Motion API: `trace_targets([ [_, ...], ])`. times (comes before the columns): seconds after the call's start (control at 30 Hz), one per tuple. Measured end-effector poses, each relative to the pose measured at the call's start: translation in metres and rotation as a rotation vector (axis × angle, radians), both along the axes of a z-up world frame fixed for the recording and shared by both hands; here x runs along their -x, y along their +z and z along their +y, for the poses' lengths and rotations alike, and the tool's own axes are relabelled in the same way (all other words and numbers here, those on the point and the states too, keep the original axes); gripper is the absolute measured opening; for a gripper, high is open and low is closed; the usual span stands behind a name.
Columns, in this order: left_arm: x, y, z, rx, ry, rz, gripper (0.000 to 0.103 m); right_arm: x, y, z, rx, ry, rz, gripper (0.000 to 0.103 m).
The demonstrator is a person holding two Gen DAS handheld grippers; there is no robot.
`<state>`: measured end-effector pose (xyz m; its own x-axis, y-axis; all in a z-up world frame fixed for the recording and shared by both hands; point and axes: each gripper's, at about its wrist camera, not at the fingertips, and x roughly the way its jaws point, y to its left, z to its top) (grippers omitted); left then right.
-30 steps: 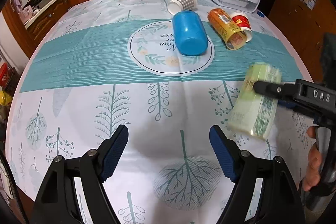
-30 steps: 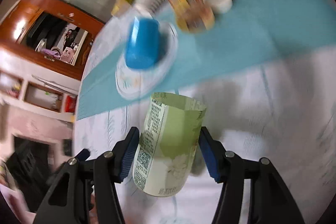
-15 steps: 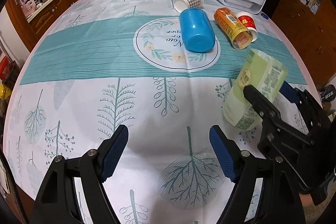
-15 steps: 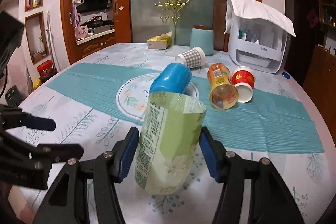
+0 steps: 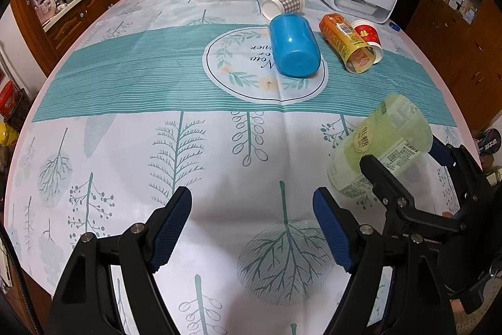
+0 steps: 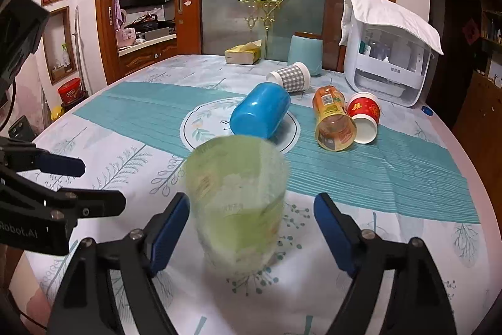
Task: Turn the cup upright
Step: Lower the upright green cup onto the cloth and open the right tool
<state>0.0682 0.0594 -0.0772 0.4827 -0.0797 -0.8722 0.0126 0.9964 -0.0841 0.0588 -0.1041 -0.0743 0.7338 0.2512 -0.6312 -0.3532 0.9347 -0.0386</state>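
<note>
Left wrist view: the pale green cup [image 5: 381,146] stands on the table [image 5: 125,90] at about 3 o'clock, open end up, leaning away in the fisheye. The right gripper [image 5: 404,159] reaches in from 4 o'clock, its fingers on either side of the cup. The left gripper [image 5: 252,225] hangs low over the table – fingers spread wide, nothing between them.

Right wrist view: the cup [image 6: 237,203] – blurred – sits upright at centre. The right gripper [image 6: 251,228] has its fingers wide apart, the right one clear of the cup.
</note>
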Motion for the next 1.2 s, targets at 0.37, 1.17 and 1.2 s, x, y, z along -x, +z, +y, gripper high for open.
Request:
trace_targets([
  [0.37, 0.021, 0.002, -0.005, 0.004, -0.004, -0.005, 0.082, 0.021, 0.004, -0.006, -0.003, -0.019, 0.017, 0.082],
  [1.17, 0.078, 0.031, -0.039, -0.051, -0.014, -0.125, 0.089, 0.08, 0.043, -0.06, -0.114, -0.239, 0.128, 0.082],
  [1.2, 0.079, 0.033, -0.04, -0.051, -0.012, -0.13, 0.089, 0.083, 0.046, -0.06, -0.11, -0.243, 0.121, 0.082],
])
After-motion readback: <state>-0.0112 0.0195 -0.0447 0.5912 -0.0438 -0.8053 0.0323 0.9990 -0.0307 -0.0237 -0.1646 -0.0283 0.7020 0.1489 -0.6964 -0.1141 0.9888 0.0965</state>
